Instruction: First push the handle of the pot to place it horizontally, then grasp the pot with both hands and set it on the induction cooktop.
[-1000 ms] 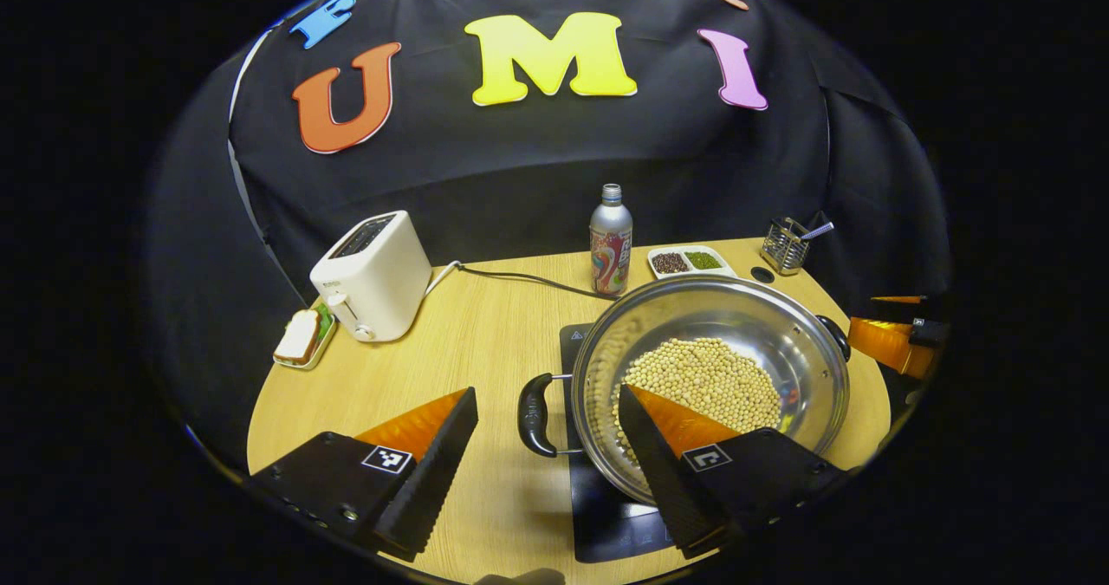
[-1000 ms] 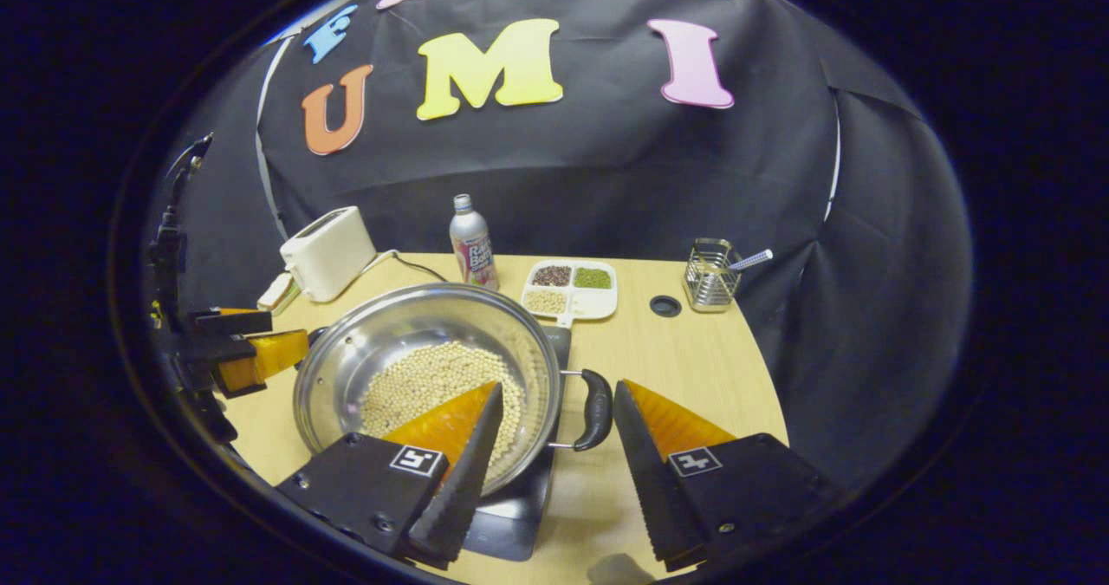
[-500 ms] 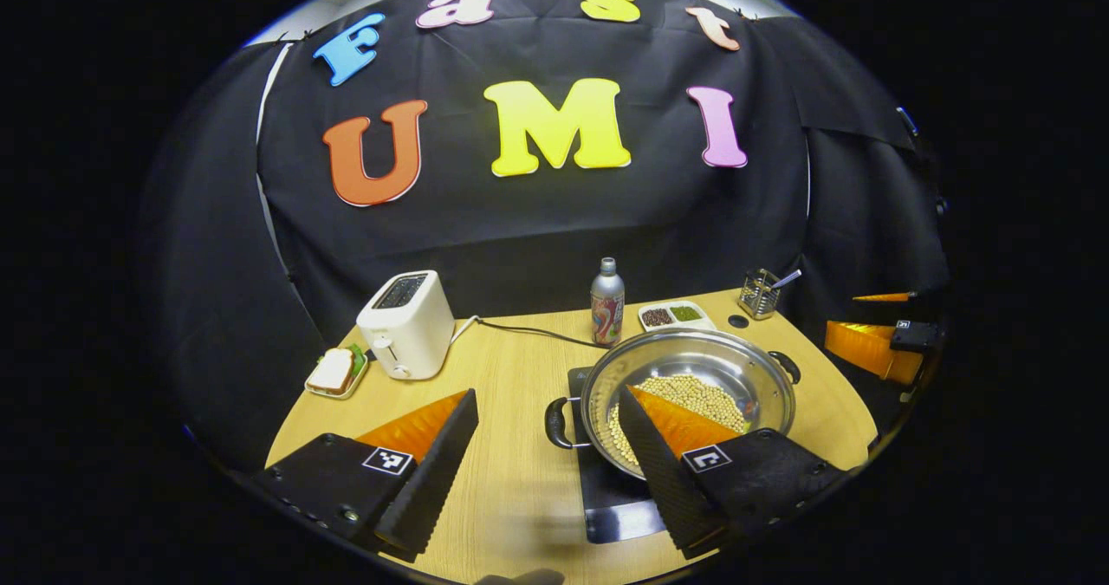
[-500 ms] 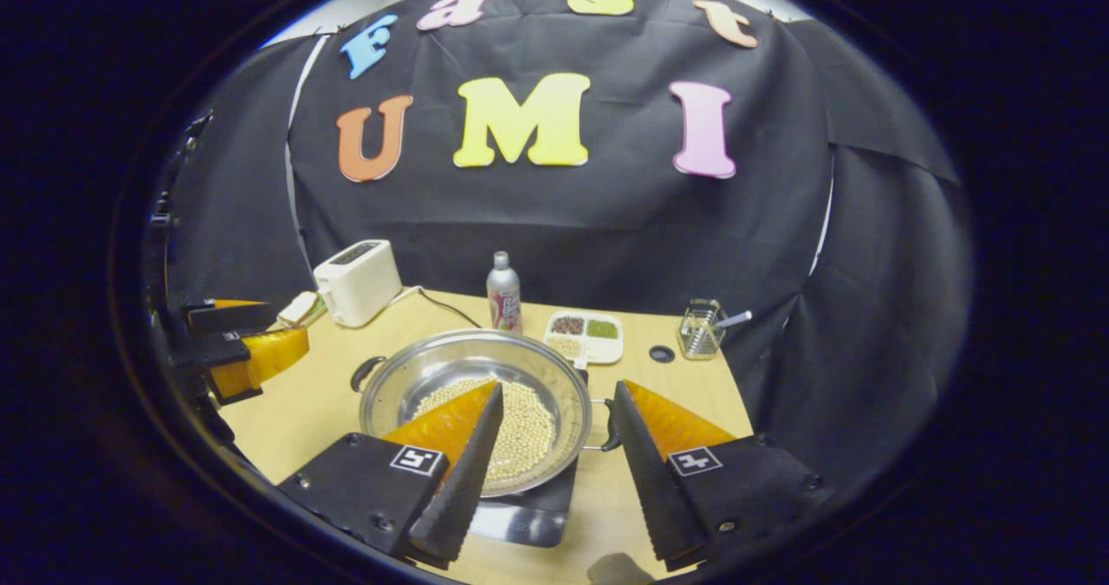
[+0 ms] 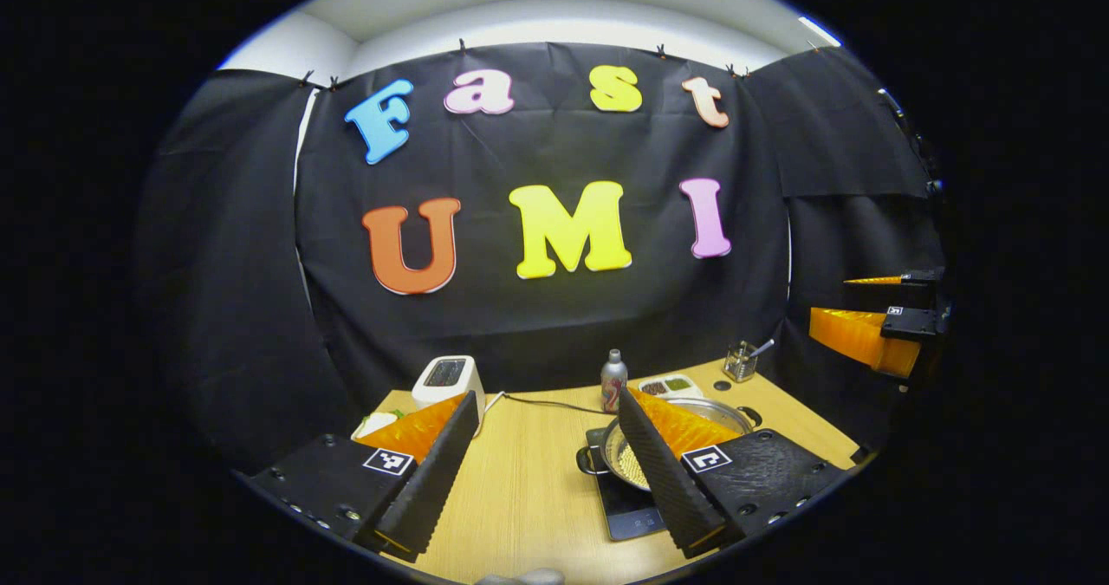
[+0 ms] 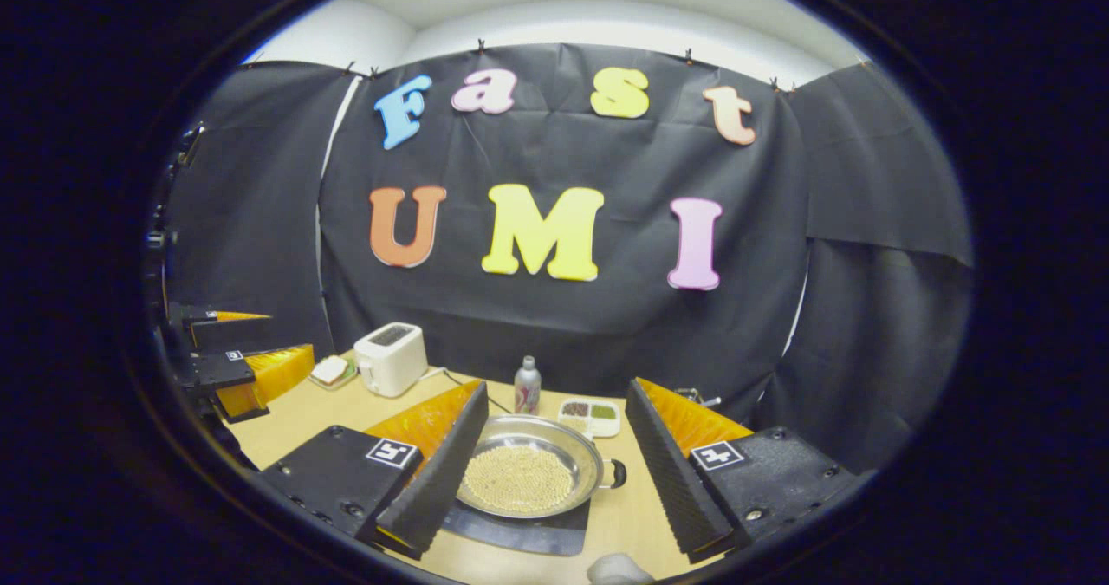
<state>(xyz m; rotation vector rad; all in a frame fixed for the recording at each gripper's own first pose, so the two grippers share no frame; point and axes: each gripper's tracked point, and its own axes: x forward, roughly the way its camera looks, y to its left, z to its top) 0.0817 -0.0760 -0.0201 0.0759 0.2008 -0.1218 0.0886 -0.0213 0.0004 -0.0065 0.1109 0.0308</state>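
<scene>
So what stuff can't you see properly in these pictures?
- Pot, left gripper view: mostly behind that gripper's own finger.
- Utensil holder, right gripper view: nearly all behind a finger.
- Sectioned dish: contents too small to name.
- Cooktop: mostly under the pot.

The left hand-held gripper (image 5: pixel 548 464) has its fingers spread wide above the tabletop (image 5: pixel 528 481), holding nothing. The pot (image 5: pixel 625 457) with beans sits on the induction cooktop (image 5: pixel 631 516). Behind stand a toaster (image 5: pixel 447 381) and a bottle (image 5: pixel 613 380). The right hand-held gripper (image 5: pixel 866 312) shows far right.
</scene>
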